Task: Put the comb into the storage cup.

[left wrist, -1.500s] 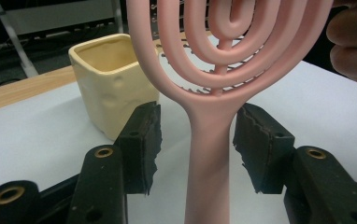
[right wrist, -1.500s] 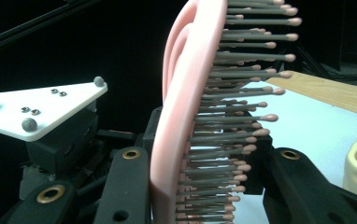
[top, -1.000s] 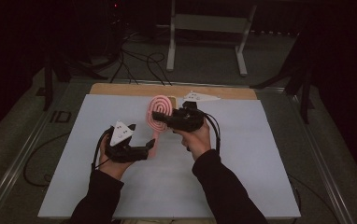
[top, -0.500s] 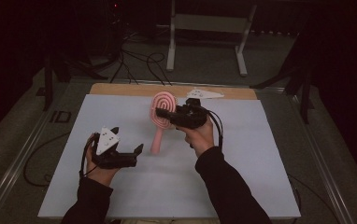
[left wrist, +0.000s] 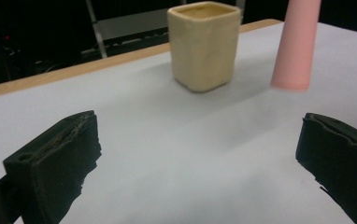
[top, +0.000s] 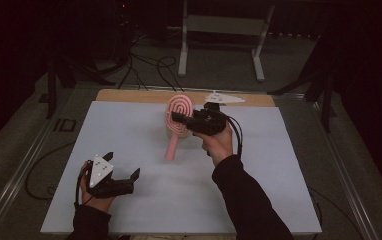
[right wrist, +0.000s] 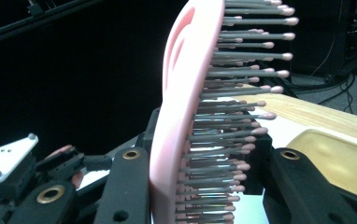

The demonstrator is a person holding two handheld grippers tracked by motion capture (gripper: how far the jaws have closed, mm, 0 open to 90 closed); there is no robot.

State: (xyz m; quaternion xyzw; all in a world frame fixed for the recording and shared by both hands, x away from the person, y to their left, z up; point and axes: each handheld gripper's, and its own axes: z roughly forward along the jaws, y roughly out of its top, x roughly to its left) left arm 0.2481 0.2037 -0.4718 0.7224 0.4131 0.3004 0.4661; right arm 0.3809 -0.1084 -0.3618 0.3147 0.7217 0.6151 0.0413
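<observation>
A pink hairbrush (top: 178,116) hangs over the middle of the white table (top: 289,190), its handle (left wrist: 297,43) pointing down at the tabletop. My right gripper (top: 177,119) is shut on the brush head (right wrist: 186,116), one jaw on its back and one among the bristles. A cream square cup (left wrist: 204,45) stands upright on the table just beside the handle's tip, and its rim (right wrist: 335,156) lies below the bristles. My left gripper (top: 124,167) rests low at the near left, open and with nothing in it (left wrist: 195,154), facing the cup.
A wooden strip (top: 129,95) runs along the table's far edge. Beyond it, a metal stand (top: 219,30) and cables (top: 144,65) lie on the dark floor. Bare tabletop spreads to the right and near side.
My left gripper has pulled back from the brush handle toward the table's near left corner. The right gripper still holds the brush at about the same spot.
</observation>
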